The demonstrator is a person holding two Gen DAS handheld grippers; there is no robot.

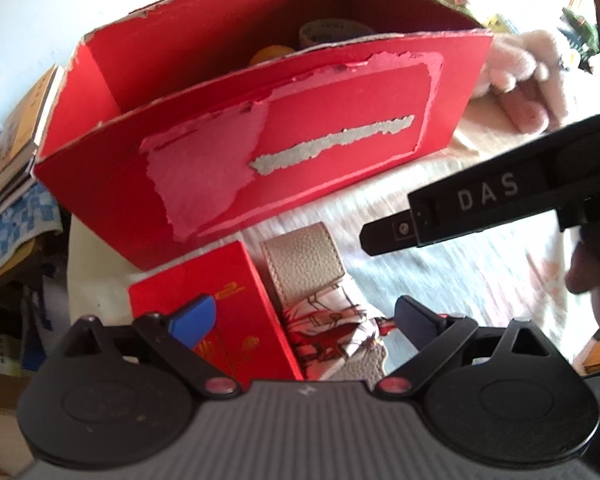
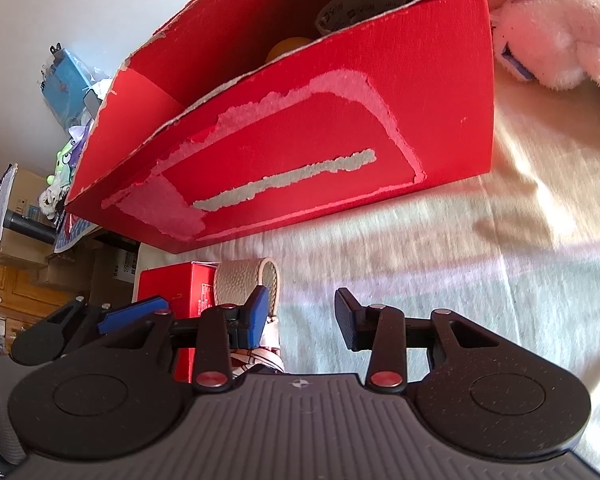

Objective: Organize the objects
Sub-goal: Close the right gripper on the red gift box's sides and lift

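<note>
A large open red cardboard box (image 1: 340, 140) (image 2: 300, 140) with torn label patches stands on the pale cloth. It holds a tape roll (image 1: 332, 30) (image 2: 356, 4) and an orange object (image 1: 268, 56) (image 2: 288, 46). In front of it lie a small red box with gold print (image 1: 236, 292) (image 2: 172, 284) and a beige leather strap (image 1: 304, 260) (image 2: 240, 276) tied to a patterned scarf (image 1: 332, 328). My left gripper (image 1: 304, 320) is open wide above these two, its pads touching neither. My right gripper (image 2: 302, 316) is open just right of the strap, with only cloth between its fingers.
A pink plush toy (image 1: 516, 60) (image 2: 560, 32) lies right of the large box, with green toys (image 1: 580, 32) behind it. Stacked books (image 1: 16, 132) sit left of the box at the table's edge. A person's hand (image 1: 592, 276) shows at the right. Bare cloth (image 2: 460, 260) spreads to the right.
</note>
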